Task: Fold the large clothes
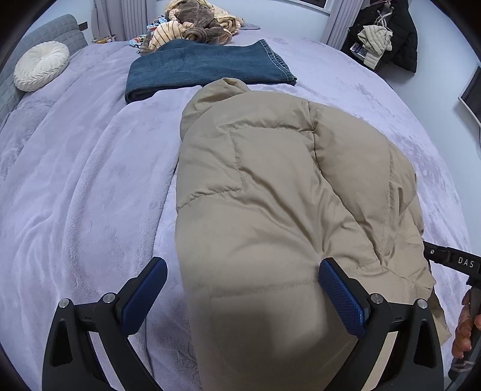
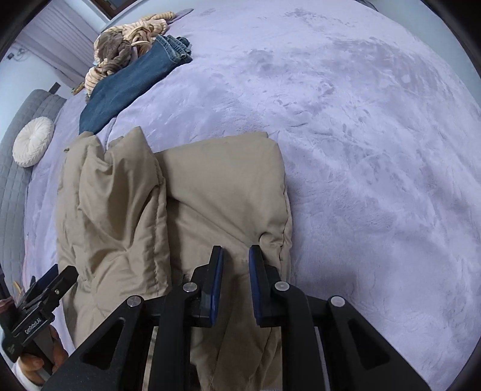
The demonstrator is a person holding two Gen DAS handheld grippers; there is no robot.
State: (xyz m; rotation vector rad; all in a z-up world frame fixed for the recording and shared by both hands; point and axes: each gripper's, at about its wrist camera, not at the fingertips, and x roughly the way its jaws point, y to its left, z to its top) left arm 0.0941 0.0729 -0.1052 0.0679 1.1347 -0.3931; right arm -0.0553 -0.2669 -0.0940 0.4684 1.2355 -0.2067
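A beige puffer jacket point(image 1: 270, 186) lies partly folded on the lilac bed cover point(image 1: 84, 186). My left gripper point(image 1: 243, 270) is open wide, its jaws on either side of the jacket's near edge, with padded fabric bulging between them. In the right wrist view the jacket point(image 2: 126, 204) lies in two folded lobes. My right gripper point(image 2: 236, 255) has its jaws close together with a fold of the jacket's near right part between them. The right gripper's body also shows at the right edge of the left wrist view point(image 1: 451, 258).
Folded blue jeans point(image 1: 204, 69) lie beyond the jacket, with a heap of striped and brown clothes point(image 1: 195, 24) behind them. A round white cushion point(image 1: 40, 64) rests against the grey headboard point(image 1: 45, 30). Dark coats point(image 1: 387, 36) hang at the far right.
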